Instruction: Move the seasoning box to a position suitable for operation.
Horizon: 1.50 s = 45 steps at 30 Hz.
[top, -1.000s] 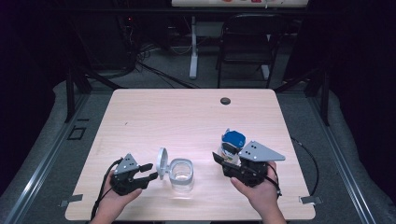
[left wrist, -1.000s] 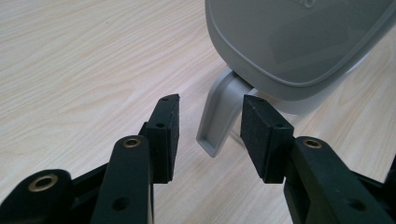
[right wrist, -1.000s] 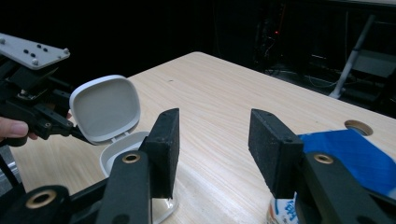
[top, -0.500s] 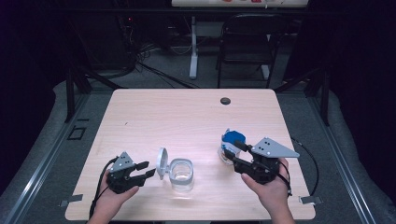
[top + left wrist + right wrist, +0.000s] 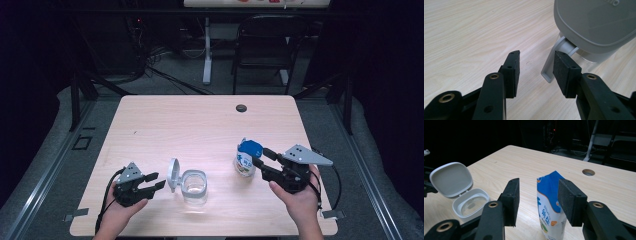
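A blue-and-white stand-up pouch (image 5: 245, 159) stands upright on the wooden table (image 5: 200, 125), right of centre. My right gripper (image 5: 261, 157) points left at it, jaws open, tips close to its right side. In the right gripper view the pouch (image 5: 549, 212) rises in the gap of the right gripper (image 5: 537, 186), with no pad pressing on it. A clear container (image 5: 194, 186) with its white hinged lid (image 5: 173, 175) flipped up sits near the front. My left gripper (image 5: 152, 183) is open just left of the lid. The lid (image 5: 596, 22) looms beyond my left gripper (image 5: 535, 56), its latch tab (image 5: 549, 67) by one pad.
A round cable hole (image 5: 241, 108) lies at the table's far side. A dark chair (image 5: 262, 45) and a white desk leg (image 5: 206, 50) stand beyond the table. The open container (image 5: 470, 206) and its lid (image 5: 450, 178) lie at the left of the right gripper view.
My right hand has drawn back to the right, away from the pouch, which stays standing where it was. The left gripper and the container have not moved.
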### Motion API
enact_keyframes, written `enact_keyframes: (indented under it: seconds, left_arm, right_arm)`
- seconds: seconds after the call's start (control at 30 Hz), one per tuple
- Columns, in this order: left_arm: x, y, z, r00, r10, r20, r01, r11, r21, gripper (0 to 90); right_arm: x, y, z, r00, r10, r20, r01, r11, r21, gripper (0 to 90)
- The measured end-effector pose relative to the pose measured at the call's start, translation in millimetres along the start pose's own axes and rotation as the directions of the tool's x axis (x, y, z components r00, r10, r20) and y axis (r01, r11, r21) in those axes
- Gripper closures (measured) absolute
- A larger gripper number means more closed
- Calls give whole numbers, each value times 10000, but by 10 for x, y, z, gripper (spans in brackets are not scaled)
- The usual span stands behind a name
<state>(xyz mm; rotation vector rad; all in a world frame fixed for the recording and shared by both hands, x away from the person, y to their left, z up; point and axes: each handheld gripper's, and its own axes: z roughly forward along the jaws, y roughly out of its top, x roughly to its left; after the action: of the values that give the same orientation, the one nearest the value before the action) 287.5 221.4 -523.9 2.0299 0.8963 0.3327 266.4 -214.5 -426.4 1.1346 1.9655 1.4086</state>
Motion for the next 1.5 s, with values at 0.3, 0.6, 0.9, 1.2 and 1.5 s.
enact_keyframes:
  seconds: [0.3, 0.6, 0.9, 1.2, 1.5]
  left_arm:
    - [12, -6, -3, 10000, -26, -84, 27, 10000, 42, 570]
    - [26, -18, -2, 9999, -112, -87, 112, 9999, 20, 568]
    - [24, -25, 4, 9998, -129, -127, 130, 9999, 56, 568]
    - [31, -36, -1, 9998, -130, -157, 130, 9999, 16, 569]
    - [67, -24, -50, 9993, -280, -245, 277, 9995, -130, 569]
  right_arm:
    - [-99, -74, 59, 9992, 251, 296, -256, 9995, 163, 481]
    - [-213, -226, 210, 9968, 524, 604, -557, 9971, 528, 459]
    - [-238, -342, 351, 9948, 251, 988, -316, 9974, 653, 570]
    - [-207, -348, 463, 9960, 193, 871, -241, 9982, 544, 648]
    - [-187, -326, 461, 9962, 71, 862, -137, 9970, 765, 837]
